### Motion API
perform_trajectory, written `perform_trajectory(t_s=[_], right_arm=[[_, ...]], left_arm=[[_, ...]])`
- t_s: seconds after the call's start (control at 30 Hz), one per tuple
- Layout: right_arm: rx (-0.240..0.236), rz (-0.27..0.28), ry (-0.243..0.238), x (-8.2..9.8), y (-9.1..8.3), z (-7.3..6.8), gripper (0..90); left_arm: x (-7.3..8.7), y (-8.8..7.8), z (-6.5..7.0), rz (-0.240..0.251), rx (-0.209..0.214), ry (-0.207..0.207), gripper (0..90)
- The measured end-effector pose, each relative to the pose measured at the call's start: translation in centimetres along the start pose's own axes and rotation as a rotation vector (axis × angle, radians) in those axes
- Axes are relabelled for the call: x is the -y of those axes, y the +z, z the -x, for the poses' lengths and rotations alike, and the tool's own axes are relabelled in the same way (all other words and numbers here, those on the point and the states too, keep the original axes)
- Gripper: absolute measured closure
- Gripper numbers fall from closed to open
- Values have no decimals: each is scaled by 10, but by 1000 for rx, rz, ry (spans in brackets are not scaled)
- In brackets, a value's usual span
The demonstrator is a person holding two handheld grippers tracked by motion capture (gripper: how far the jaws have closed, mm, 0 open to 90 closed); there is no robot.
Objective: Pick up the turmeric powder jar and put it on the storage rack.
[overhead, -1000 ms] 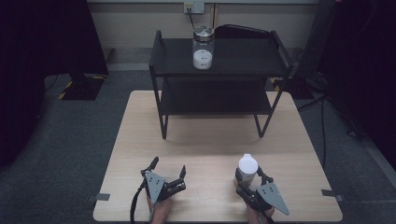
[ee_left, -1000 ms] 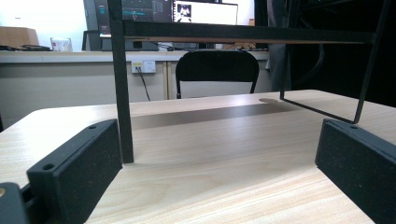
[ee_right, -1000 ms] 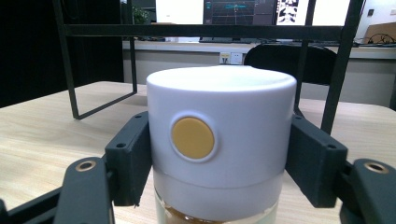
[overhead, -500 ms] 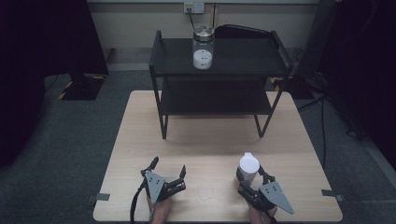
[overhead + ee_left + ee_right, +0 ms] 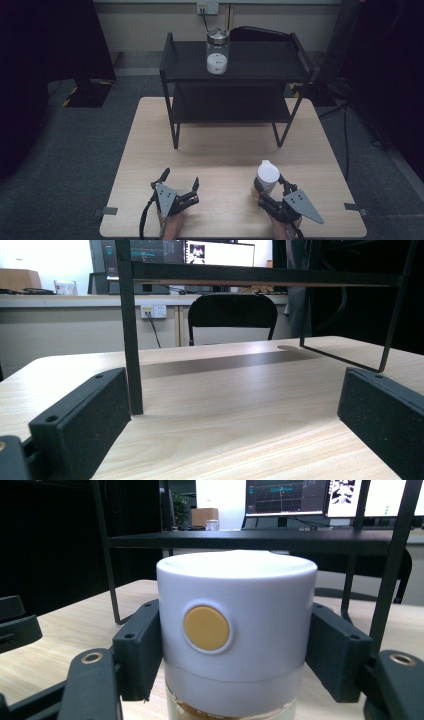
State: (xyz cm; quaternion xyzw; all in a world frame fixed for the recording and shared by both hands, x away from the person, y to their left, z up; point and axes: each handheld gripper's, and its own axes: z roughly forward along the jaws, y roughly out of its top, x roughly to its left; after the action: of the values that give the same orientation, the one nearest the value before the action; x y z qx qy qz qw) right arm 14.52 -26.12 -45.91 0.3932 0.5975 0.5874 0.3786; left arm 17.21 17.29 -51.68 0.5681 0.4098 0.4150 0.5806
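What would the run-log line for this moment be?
right gripper: shut on white-lidded jar, clear of table | left gripper: open, empty | shelf rack: glass jar on top

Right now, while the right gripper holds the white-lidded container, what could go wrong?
1. The right gripper clamps the container high, on its white lid. If the lid is loose, the body below may drop.
2. The black shelf stands directly ahead; the container could hit its edge or a leg on the way.
3. A glass jar already stands on the top shelf and could be knocked over if the container is placed near it.
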Motion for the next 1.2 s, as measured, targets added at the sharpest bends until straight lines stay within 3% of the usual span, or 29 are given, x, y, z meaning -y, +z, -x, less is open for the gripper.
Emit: perform_trajectory(t_s=[0.6,0.9,1.2], right_arm=[[-137,17,-30,-42,1,29,304],[-219,48,-10,-64,4,50,304],[-271,68,2,-89,10,66,304]], left_arm=[[0,0,0,0,0,0,1],[0,0,0,0,0,0,1],[0,0,-1,0,4,-1,1]])
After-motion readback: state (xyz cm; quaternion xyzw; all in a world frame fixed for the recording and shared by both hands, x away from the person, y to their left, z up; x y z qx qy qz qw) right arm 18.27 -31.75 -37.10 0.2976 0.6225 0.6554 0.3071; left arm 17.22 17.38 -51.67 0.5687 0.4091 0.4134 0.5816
